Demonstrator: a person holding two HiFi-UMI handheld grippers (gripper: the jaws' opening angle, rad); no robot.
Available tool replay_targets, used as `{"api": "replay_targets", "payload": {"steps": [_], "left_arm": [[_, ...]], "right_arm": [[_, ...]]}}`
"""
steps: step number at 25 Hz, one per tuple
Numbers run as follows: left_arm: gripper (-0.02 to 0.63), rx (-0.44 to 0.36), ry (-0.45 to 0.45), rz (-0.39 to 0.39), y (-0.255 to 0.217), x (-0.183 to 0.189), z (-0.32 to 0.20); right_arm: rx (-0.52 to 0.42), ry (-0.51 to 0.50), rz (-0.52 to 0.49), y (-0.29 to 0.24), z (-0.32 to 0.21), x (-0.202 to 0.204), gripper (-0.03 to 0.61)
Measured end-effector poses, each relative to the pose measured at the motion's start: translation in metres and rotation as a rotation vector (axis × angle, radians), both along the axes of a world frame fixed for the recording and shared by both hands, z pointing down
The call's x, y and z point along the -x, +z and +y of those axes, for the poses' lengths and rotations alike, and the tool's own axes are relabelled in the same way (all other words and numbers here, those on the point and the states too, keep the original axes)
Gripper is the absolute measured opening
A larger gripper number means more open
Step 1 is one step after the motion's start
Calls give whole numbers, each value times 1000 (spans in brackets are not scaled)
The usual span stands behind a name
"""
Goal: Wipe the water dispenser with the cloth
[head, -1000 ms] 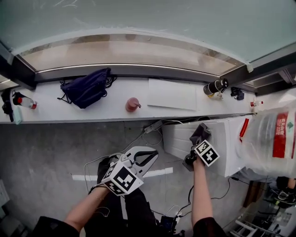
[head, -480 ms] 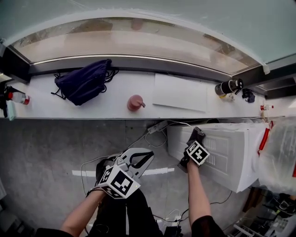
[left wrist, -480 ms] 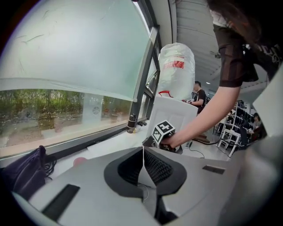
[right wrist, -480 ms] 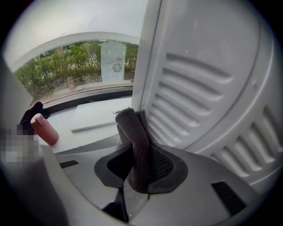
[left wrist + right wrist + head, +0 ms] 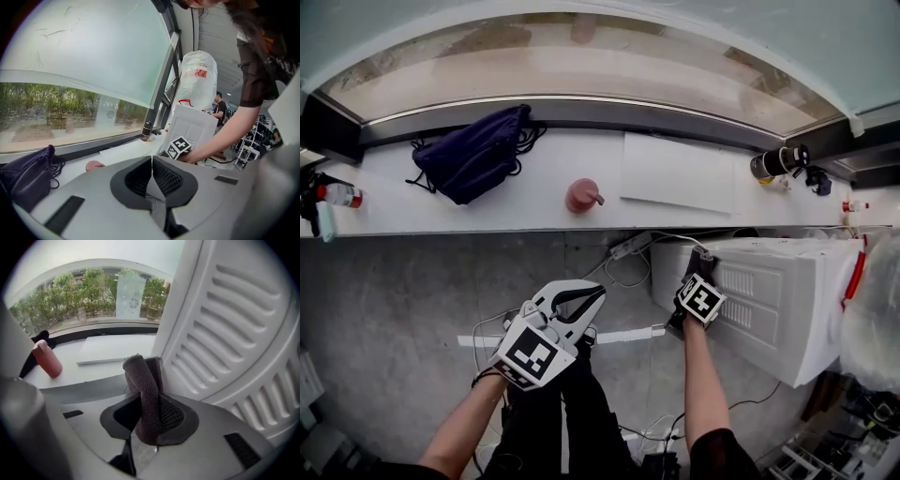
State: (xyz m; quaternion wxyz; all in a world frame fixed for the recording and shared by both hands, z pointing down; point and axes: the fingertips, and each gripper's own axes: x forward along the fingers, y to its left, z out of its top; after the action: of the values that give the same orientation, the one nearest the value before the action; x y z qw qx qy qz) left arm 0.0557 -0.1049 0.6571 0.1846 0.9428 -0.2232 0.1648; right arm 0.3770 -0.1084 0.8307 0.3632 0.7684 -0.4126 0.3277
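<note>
The white water dispenser stands at the right, its vented panel facing me. My right gripper is shut on a dark grey cloth and holds it against that panel near its left edge. The cloth sticks up past the jaws as a folded wad. My left gripper hangs low over the floor, left of the dispenser, shut with nothing between its pads. The left gripper points toward the right hand and the dispenser.
A white ledge runs under the window, carrying a navy bag, a pink bottle, a white sheet and a black cylinder. A power strip and cables lie on the grey floor by the dispenser. A person stands behind it.
The right gripper has slid the cloth leftward along the vented panel, toward its left edge. The left gripper stays shut and low, drifting slightly.
</note>
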Motion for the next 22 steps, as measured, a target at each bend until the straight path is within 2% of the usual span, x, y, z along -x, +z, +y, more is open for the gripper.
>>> {"api": "replay_targets", "payload": {"steps": [7,10,15,22], "left_arm": [[20,-27,90,30,-47,-20,3],[20,-50,139,41,-69,-28,5],[20,-80,196,74,-104,-42,1],[20,-118,262,118,-145,-63,1]], "right_arm": [[-56,-189,-43,-91,20,49,101],[-86,-233,-46,-145,30,62,101],[-147,-250,-4,-237,35,63,101],[-219,-183,111,-342,41,30,101]]}}
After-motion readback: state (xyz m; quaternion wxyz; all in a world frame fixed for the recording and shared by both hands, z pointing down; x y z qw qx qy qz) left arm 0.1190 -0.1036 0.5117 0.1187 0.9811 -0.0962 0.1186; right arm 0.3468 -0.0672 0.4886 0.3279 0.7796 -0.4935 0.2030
